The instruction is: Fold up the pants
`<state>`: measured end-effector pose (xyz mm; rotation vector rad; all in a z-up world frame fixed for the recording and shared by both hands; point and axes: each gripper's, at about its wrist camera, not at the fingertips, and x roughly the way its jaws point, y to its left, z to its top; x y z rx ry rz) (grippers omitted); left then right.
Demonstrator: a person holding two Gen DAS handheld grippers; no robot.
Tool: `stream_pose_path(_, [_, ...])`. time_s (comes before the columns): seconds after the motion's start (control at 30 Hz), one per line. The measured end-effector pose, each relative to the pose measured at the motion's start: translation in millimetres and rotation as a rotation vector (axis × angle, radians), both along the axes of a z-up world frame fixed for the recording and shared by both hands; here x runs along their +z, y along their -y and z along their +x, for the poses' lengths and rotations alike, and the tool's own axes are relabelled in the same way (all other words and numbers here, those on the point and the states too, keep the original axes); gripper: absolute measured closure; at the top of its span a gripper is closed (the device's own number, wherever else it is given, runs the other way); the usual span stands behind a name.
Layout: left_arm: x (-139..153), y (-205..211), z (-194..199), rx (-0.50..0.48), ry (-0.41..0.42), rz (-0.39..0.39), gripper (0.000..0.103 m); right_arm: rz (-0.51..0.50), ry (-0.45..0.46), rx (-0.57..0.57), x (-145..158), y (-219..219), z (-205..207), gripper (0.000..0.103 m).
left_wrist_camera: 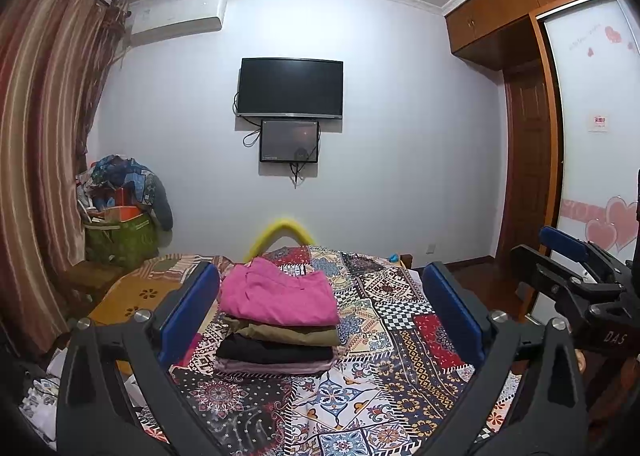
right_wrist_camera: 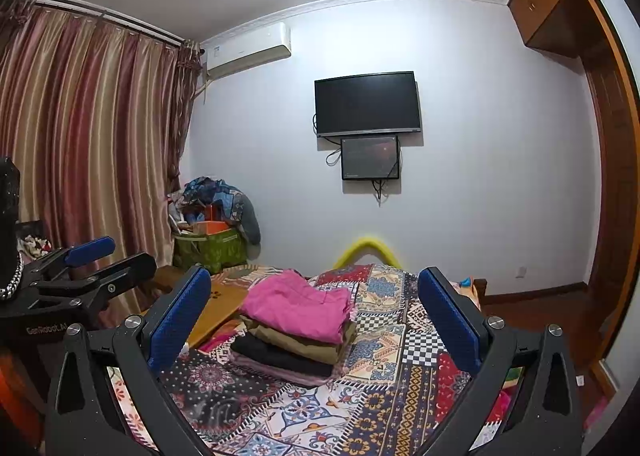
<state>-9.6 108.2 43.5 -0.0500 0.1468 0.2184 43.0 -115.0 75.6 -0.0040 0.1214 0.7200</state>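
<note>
Item: stack of folded pants (left_wrist_camera: 278, 320), pink pair (left_wrist_camera: 276, 294) topmost, ahead of my left gripper (left_wrist_camera: 320, 308) on the patchwork bedspread (left_wrist_camera: 400, 356). Both it and my right gripper (right_wrist_camera: 316, 316) stood wide, empty.

Bedroom w/ wall TV (left_wrist_camera: 290, 87) — striped curtains (right_wrist_camera: 80, 128), patchwork bed (left_wrist_camera: 360, 388).

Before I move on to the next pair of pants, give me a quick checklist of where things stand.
1. Left tool open and empty: ok.
2. Right tool open and empty: ok.
3. Pink pants folded and on top of the stack: ok.
4. Stack sits fully on the bedspread, away from its edges: ok.
5. Stack edges lined up: not ok, layers are staggered.
6. Next unfolded pants in view: cannot tell, none shows on the bed.
</note>
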Motion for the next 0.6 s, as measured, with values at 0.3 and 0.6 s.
stream_pose_path(0.3, [-1.1, 0.4, 2.5, 0.001, -0.006, -0.002, 0.0, -0.001, -0.004, -0.002, -0.1, 0.4, 0.6, 0.0])
stream_pose_path(0.6, [-0.4, 1.0, 3.6, 0.0, -0.006, -0.003, 0.0, 0.006, -0.012, -0.005, -1.3, 2.5, 2.4, 0.0])
